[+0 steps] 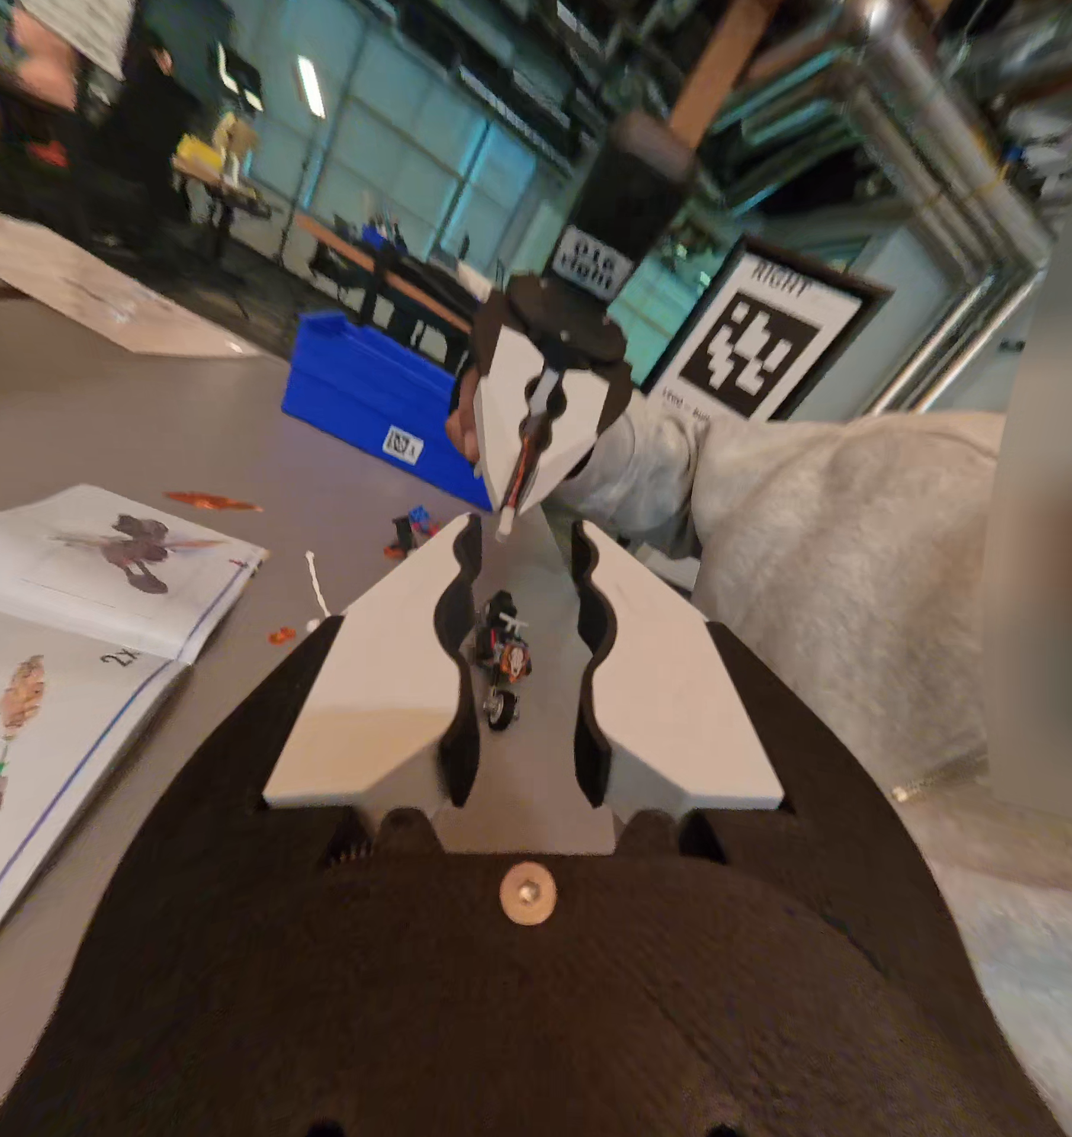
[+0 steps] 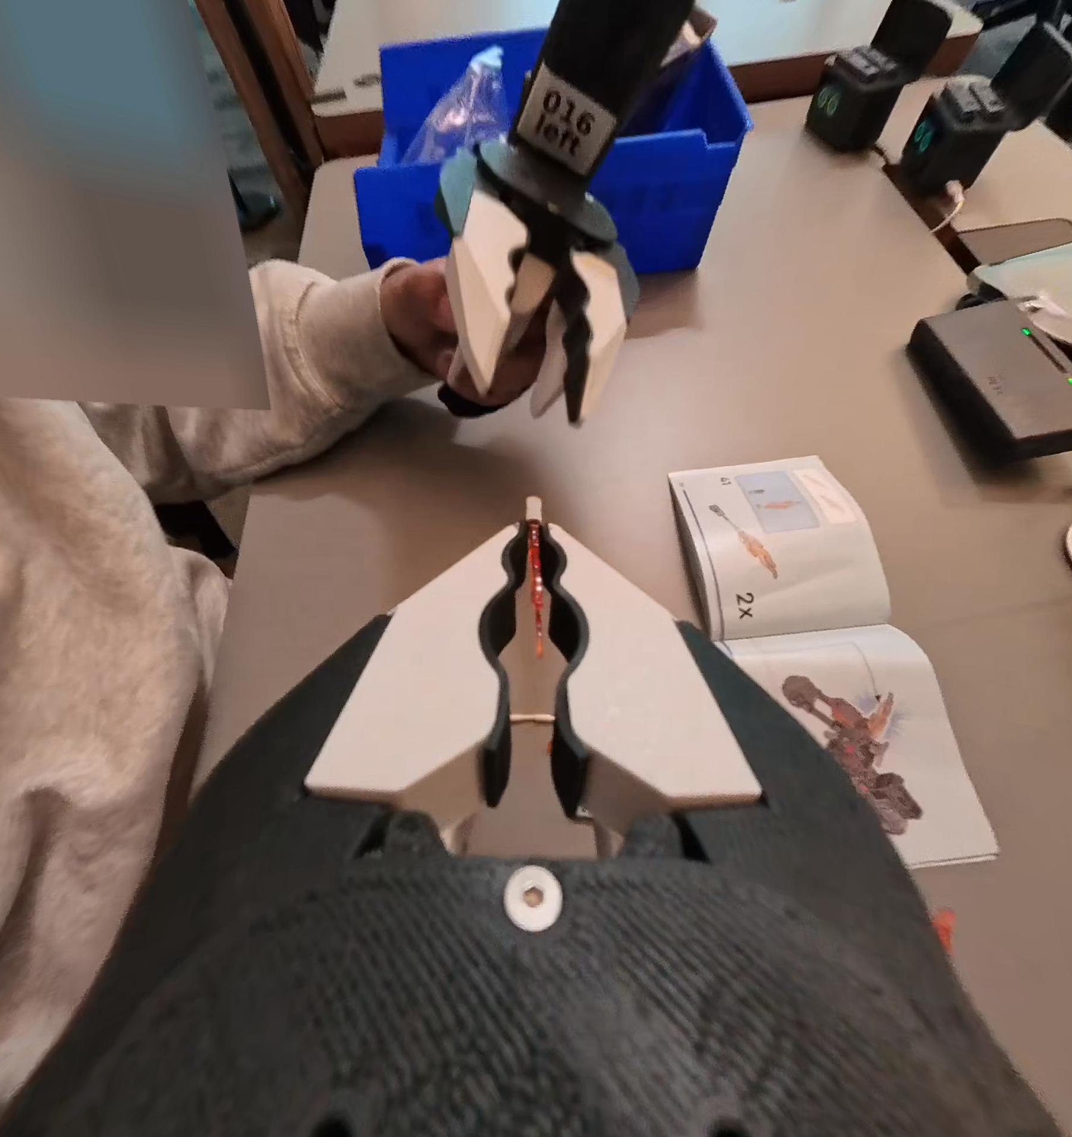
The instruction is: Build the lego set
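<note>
Instruction booklet (image 1: 78, 615) lies open at left on the table (image 1: 152, 430). Left gripper (image 1: 521, 529): jaws parted wide, empty, above the lego motorcycle (image 1: 501, 658) standing on the table. Right gripper (image 2: 533, 523): jaws closed on an orange flame piece (image 2: 536, 584) with white stem. Blue bin (image 1: 373, 394) behind.

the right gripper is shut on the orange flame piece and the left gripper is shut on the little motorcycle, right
Not quite. The left gripper is open: in the left wrist view its fingers stand apart and the motorcycle sits on the table between them, untouched. The rest holds: the right gripper is shut on the orange flame piece, as the right wrist view shows.
</note>
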Action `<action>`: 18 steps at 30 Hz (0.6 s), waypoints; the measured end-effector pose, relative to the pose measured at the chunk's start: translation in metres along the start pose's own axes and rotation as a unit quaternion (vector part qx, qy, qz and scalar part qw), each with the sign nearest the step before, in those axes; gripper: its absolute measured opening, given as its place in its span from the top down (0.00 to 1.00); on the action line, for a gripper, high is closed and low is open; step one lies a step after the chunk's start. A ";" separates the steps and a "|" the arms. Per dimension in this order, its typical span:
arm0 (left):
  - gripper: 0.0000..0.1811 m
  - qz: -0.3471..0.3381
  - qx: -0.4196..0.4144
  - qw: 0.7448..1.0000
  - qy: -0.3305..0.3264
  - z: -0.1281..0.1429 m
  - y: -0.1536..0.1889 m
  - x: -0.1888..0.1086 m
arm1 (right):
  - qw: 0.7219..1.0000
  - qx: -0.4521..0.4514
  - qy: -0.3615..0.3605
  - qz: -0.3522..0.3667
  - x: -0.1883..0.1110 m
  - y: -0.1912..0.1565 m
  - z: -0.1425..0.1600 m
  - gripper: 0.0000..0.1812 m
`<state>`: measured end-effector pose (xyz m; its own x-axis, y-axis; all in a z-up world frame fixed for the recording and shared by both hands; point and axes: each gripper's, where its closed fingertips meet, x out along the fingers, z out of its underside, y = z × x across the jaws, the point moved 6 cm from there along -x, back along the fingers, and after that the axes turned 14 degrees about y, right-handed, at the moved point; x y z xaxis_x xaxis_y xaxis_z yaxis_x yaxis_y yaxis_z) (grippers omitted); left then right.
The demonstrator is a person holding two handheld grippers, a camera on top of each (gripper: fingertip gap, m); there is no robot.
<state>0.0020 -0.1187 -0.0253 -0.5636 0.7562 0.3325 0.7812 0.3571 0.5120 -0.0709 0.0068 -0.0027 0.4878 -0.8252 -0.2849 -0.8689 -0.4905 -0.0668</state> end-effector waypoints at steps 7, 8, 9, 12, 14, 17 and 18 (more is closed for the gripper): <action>0.87 0.019 0.020 0.999 -0.042 0.023 0.006 0.029 | 0.999 0.005 0.042 -0.006 -0.009 -0.011 0.004 0.99; 0.88 0.015 0.024 0.999 -0.043 0.024 0.006 0.031 | 0.999 0.005 0.045 -0.006 -0.010 -0.012 0.005 0.99; 0.90 0.006 0.030 0.998 -0.049 0.026 0.005 0.031 | 0.999 0.007 0.049 -0.008 -0.010 -0.012 0.005 0.99; 0.91 0.002 0.032 0.998 -0.056 0.028 0.004 0.033 | 0.999 0.011 0.051 -0.011 -0.009 -0.013 0.005 0.99; 0.91 0.004 0.031 0.998 -0.051 0.028 0.005 0.034 | 0.999 0.009 0.047 -0.013 -0.007 -0.014 0.005 0.99; 0.96 -0.001 0.041 0.997 -0.059 0.030 0.005 0.034 | 0.999 0.006 0.042 -0.016 -0.003 -0.014 0.005 0.99; 0.98 0.003 0.042 0.997 -0.065 0.031 0.006 0.034 | 0.999 0.006 0.041 -0.016 -0.001 -0.014 0.005 0.99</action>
<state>-0.0041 -0.0735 -0.0350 -0.5237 0.8209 0.2278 0.8071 0.3926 0.4410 -0.0595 0.0161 -0.0057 0.5200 -0.8297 -0.2030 -0.8535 -0.5141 -0.0854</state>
